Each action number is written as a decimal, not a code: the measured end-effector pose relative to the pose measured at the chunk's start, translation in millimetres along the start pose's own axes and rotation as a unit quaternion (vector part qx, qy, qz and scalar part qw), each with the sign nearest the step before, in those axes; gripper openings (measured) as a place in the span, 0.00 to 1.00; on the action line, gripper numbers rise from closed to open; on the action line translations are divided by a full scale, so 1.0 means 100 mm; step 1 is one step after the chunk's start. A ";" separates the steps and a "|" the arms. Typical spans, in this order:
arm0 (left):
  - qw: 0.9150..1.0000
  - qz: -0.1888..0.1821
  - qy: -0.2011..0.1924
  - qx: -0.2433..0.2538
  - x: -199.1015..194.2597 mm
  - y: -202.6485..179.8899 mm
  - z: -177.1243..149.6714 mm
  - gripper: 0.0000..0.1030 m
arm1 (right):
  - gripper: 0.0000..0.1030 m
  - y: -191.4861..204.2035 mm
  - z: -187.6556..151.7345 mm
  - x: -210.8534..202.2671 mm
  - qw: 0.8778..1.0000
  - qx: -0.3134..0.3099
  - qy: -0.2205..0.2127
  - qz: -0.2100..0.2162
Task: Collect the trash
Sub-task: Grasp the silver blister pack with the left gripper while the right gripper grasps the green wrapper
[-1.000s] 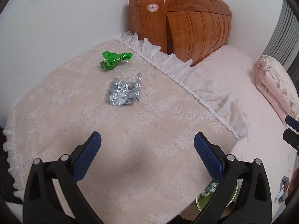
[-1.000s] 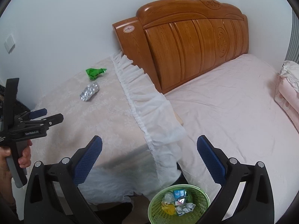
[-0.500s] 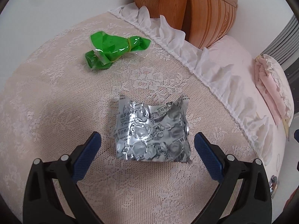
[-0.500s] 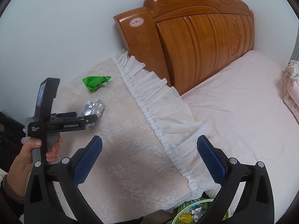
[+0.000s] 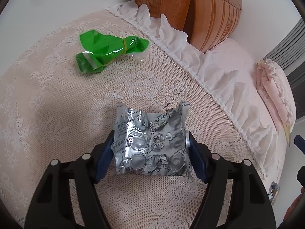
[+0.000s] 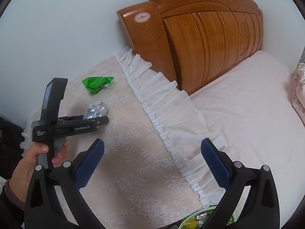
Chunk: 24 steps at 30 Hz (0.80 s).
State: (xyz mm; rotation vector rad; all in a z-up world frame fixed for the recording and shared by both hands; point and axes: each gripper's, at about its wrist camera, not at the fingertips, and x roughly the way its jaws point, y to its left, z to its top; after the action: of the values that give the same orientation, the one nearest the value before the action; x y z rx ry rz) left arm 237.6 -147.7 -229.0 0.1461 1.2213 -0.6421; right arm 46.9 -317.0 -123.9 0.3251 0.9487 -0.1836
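Observation:
A crumpled silver pill blister pack (image 5: pixel 151 141) lies on the lace-covered nightstand (image 5: pixel 57 114). My left gripper (image 5: pixel 150 147) is shut on the blister pack, its blue pads against both side edges. The pack also shows in the right wrist view (image 6: pixel 96 110), at the tip of the left gripper (image 6: pixel 95 118). A green plastic wrapper (image 5: pixel 106 49) lies farther back on the nightstand, also in the right wrist view (image 6: pixel 97 83). My right gripper (image 6: pixel 152 162) is open and empty above the nightstand's near right part.
A wooden headboard (image 6: pixel 200 38) stands behind the nightstand. A pink bed (image 6: pixel 247 105) lies to the right, with a folded pink quilt (image 5: pixel 274 95). A green trash basket (image 6: pixel 205 219) with litter sits on the floor below the white frill (image 6: pixel 171 124).
My left gripper moved forward onto the blister pack and closed on its sides. The right gripper moved a little closer over the nightstand and stayed open.

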 end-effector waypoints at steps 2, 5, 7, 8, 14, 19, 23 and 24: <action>1.000 0.007 -0.005 0.006 -0.03 -0.02 -0.02 0.63 | 0.98 0.01 0.01 0.04 1.000 -0.007 0.007 0.002; 1.000 0.017 -0.016 0.012 -0.10 -0.04 -0.06 0.59 | 0.98 0.05 0.06 0.12 1.000 -0.024 0.016 0.002; 0.999 0.027 -0.029 0.016 -0.19 -0.03 -0.08 0.59 | 0.98 0.09 0.11 0.17 0.999 -0.037 0.020 0.003; 0.999 0.032 -0.035 0.019 -0.24 -0.02 -0.09 0.58 | 0.98 0.13 0.15 0.22 0.999 -0.046 0.023 0.005; 0.996 0.066 -0.060 0.021 -0.59 0.19 -0.18 0.58 | 0.98 0.43 0.43 0.59 0.992 -0.121 0.036 0.026; 0.993 0.096 -0.069 0.005 -0.84 0.48 -0.28 0.58 | 0.98 0.94 0.74 1.03 0.959 -0.278 0.043 0.025; 0.991 0.107 -0.076 -0.008 -0.95 0.68 -0.33 0.58 | 0.98 1.34 0.93 1.46 0.924 -0.379 0.055 0.018; 0.991 0.108 -0.076 -0.013 -0.96 0.73 -0.34 0.58 | 0.98 1.42 0.97 1.54 0.918 -0.391 0.060 0.020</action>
State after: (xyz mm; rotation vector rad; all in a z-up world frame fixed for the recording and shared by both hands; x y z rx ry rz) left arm 230.2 -36.8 -170.9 0.2004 1.0496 -0.4410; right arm 251.4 -219.9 -170.7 -0.3892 1.0587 0.2604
